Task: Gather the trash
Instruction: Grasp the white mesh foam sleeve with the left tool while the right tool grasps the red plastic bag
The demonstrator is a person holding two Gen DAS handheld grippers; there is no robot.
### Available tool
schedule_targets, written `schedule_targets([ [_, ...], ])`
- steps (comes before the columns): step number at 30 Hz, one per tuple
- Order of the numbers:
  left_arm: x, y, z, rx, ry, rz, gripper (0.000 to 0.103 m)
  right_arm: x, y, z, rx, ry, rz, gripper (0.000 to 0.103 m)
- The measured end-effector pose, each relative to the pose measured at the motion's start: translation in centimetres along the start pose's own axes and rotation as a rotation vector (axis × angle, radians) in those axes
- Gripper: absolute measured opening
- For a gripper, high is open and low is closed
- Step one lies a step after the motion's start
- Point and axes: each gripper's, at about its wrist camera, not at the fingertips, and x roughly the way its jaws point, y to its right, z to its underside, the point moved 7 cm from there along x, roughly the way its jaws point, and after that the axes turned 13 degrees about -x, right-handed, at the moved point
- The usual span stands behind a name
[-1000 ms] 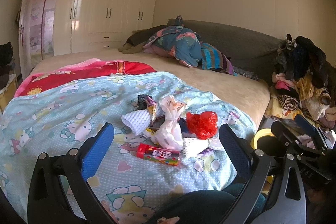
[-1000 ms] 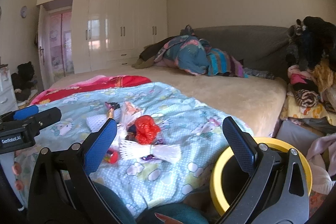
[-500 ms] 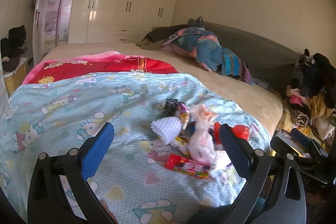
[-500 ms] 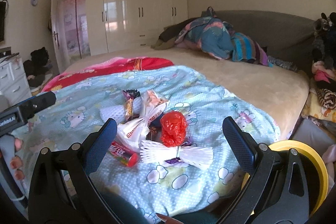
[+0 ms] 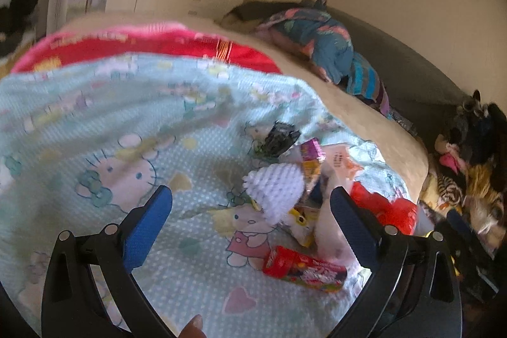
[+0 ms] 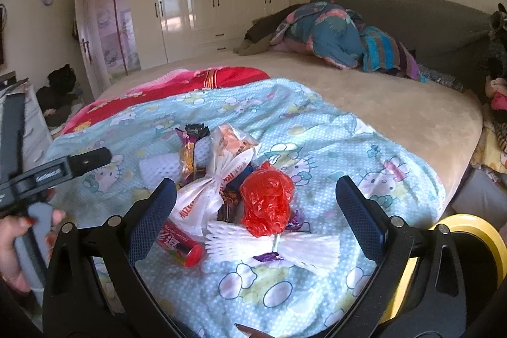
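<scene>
Both tools look alike: the left gripper (image 5: 250, 208) and right gripper (image 6: 256, 201) each have a glossy black forked frame with triangular cut-outs and round silver screws at the joints. Their fingers (image 6: 152, 217) carry blue pads with a fine dotted texture. At nine o'clock in the right wrist view the left tool's black bar bears small white lettering, with a grey handle (image 6: 35, 246) below. The left hand (image 6: 14, 252) shows bare skin and red-painted nails.

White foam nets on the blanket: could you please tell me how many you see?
2: one foam net at the pile's left edge, the other at its front, under the red bag. More may be hidden.
</scene>
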Motion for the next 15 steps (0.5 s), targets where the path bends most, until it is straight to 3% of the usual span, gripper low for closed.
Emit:
schedule_targets([
  [9, 5.6, -1.1, 0.2, -0.115, -0.11, 0.056, 0.096, 4.2, 0.1, 1.4, 0.029, -0.1, -0.038, 0.07],
  [12, 7.0, -1.1, 0.5, -0.144, -0.141, 0.077, 0.092, 5.0, 0.4, 1.9, 0.052, -0.124, -0.035, 0.057],
  [15, 7.8, -1.1, 0.6, -0.18, -0.156, 0.101, 0.081, 5.5, 0.8, 2.4, 0.084, -0.144, -0.033, 0.038],
])
